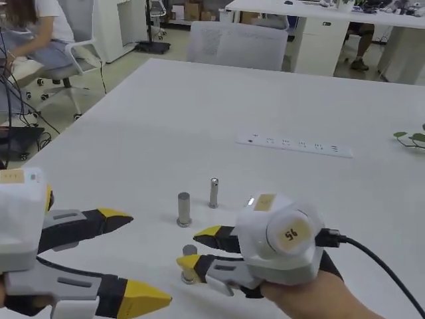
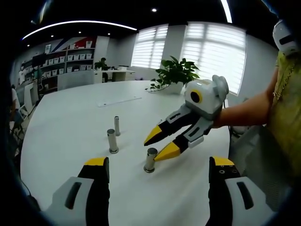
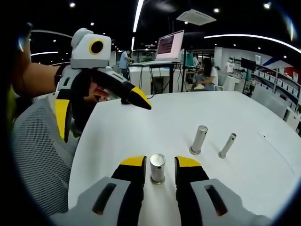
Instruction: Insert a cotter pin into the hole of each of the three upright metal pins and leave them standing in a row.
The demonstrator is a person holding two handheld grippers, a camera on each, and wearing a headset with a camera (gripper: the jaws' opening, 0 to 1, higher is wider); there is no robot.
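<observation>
Three metal pins [image 2: 112, 141] are standing upright on the white table [image 1: 133, 113], grouped loosely rather than in a clean row.

- Nearest pin [image 3: 157, 168]: short and thick, sitting between the jaws of the right gripper [image 1: 192, 248]. The jaws are drawn narrow around it. A sliver of gap is showing on each side in the right gripper view, so they are bracketing it rather than clamping.
- Thick pin [image 1: 184, 209]: standing just beyond the nearest one.
- Thin pin [image 1: 214, 193]: standing near the thick pin, farther back.
- Left gripper [image 1: 143, 258]: hovering low to the left, jaws spread wide and carrying nothing.
- Power strip [image 1: 295, 145]: lying well apart, toward the far side of the table.

Hazards, as judged:
- If one jaw is reaching the nearest pin ahead of the other while closing, the narrow-based pin is likely to tip and roll.
- A grip taken high on the pin is risking a tilt when it is lifted or turned.
- The other two pins are standing close by, so a sweep of the right gripper's body is liable to topple them and spoil the row.
- The hole in each pin is too small to make out, so its facing is remaining uncertain for any insertion.
</observation>
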